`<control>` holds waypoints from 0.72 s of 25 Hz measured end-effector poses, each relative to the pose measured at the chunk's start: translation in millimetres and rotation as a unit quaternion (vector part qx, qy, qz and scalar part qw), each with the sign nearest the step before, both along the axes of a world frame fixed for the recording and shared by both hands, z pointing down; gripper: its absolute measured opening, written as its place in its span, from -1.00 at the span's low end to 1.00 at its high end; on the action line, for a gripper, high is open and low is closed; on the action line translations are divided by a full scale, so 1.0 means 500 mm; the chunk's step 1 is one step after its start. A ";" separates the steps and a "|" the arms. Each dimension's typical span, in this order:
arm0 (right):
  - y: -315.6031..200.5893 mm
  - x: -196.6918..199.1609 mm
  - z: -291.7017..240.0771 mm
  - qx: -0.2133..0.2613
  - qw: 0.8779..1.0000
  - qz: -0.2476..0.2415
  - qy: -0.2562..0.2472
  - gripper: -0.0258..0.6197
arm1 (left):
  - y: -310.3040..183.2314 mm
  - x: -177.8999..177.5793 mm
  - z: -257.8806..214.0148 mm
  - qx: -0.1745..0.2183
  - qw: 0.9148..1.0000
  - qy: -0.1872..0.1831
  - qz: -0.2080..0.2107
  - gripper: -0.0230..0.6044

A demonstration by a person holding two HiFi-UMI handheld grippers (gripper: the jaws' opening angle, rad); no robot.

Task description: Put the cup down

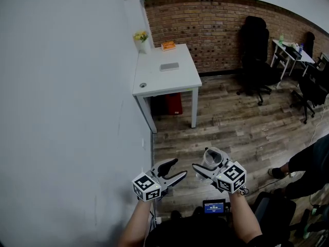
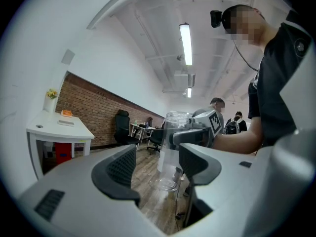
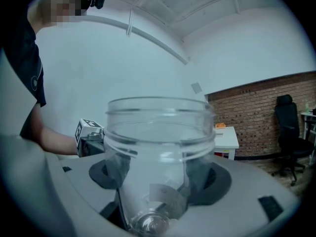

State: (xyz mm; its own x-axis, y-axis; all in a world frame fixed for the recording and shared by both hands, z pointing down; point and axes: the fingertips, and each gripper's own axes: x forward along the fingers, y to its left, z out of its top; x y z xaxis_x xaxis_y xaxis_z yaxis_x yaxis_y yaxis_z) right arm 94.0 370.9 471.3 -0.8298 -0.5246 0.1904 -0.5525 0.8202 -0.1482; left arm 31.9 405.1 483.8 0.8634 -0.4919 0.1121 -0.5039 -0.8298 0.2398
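Cup (image 3: 158,152), clear plastic and empty, sits clamped between the two jaws of the right gripper (image 1: 208,164). It is held in the air above the wooden floor (image 1: 231,122), near the person and a little right of centre. The dark pads press on opposite sides of its body, below the ridged rim. The cup hangs roughly upright with its mouth upward and its base free underneath, ready to meet a surface.

The left gripper (image 1: 176,169) hovers just beside it on the left. Its jaws are apart with nothing between them, and it plays no part in the hold.

The likeliest place to set the cup down appears to be the white table (image 1: 164,78), far off to the left against the pale wall and well apart from the cup. Its near part is bare. A small vase of yellow flowers (image 1: 142,39) stands at its far corner, out of the way. In my judgement the cup has yet to be carried across and lowered onto its base before the jaws let go.

A black office chair (image 1: 255,45) stands by the brick wall, far right.
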 end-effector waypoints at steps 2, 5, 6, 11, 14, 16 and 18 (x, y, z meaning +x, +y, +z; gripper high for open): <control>-0.004 0.018 0.003 -0.002 1.000 0.001 -0.004 0.23 | -0.006 0.015 0.002 -0.003 1.000 0.001 -0.001 -0.03; -0.011 0.045 0.006 -0.006 1.000 -0.001 -0.009 0.23 | -0.018 0.042 -0.001 -0.005 1.000 0.003 -0.003 -0.04; -0.015 0.052 0.007 -0.005 1.000 -0.002 -0.009 0.23 | -0.023 0.050 -0.003 -0.005 1.000 0.002 -0.004 -0.04; -0.026 0.089 0.017 -0.007 1.000 -0.009 -0.016 0.23 | -0.046 0.073 -0.004 -0.003 1.000 -0.001 -0.024 -0.04; -0.039 0.116 0.029 -0.015 1.000 -0.007 -0.019 0.23 | -0.070 0.081 0.000 -0.008 0.999 -0.003 -0.034 -0.04; -0.054 0.130 0.043 -0.024 0.999 -0.002 -0.022 0.23 | -0.090 0.086 0.007 -0.012 0.999 -0.005 -0.034 -0.04; -0.078 0.142 0.055 -0.030 0.999 0.003 -0.024 0.23 | -0.117 0.093 0.011 -0.012 0.999 -0.005 -0.034 -0.04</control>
